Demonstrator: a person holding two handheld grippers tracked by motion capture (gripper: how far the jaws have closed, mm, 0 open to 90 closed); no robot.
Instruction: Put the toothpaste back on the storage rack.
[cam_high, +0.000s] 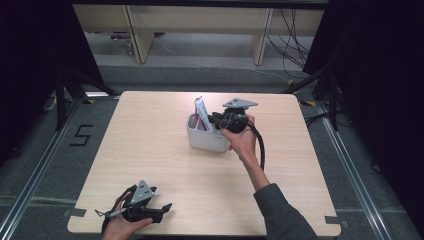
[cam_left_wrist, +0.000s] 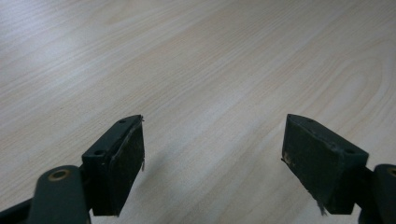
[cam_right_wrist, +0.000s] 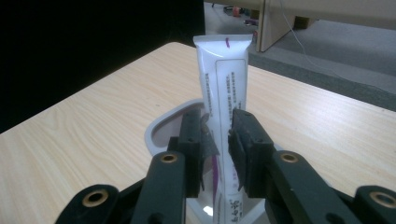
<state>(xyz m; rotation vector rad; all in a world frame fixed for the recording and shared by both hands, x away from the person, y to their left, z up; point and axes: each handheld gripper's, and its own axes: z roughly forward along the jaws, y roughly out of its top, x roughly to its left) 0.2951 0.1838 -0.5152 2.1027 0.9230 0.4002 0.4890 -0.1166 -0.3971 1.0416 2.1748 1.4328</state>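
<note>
A white tube (cam_right_wrist: 223, 70) with small print and a purple mark stands upright in a white oval holder (cam_right_wrist: 161, 126). The jaws of my right gripper (cam_right_wrist: 218, 119) close on the tube's lower half from both sides, pads pressed against it. From the high view, the holder (cam_high: 206, 141) sits at the middle of the table, the tube (cam_high: 201, 111) sticks out of its top, and the right gripper (cam_high: 217, 120) reaches in from the right. My left gripper (cam_high: 150, 202) rests near the table's front left edge. Its jaws (cam_left_wrist: 215, 126) stand wide open over bare wood.
The light wooden table (cam_high: 150, 135) has bare surface all around the holder. A black cable (cam_high: 260, 145) loops from the right gripper along the forearm. Beyond the far edge are grey floor, wooden furniture legs (cam_high: 137, 40) and loose cables (cam_high: 295, 45).
</note>
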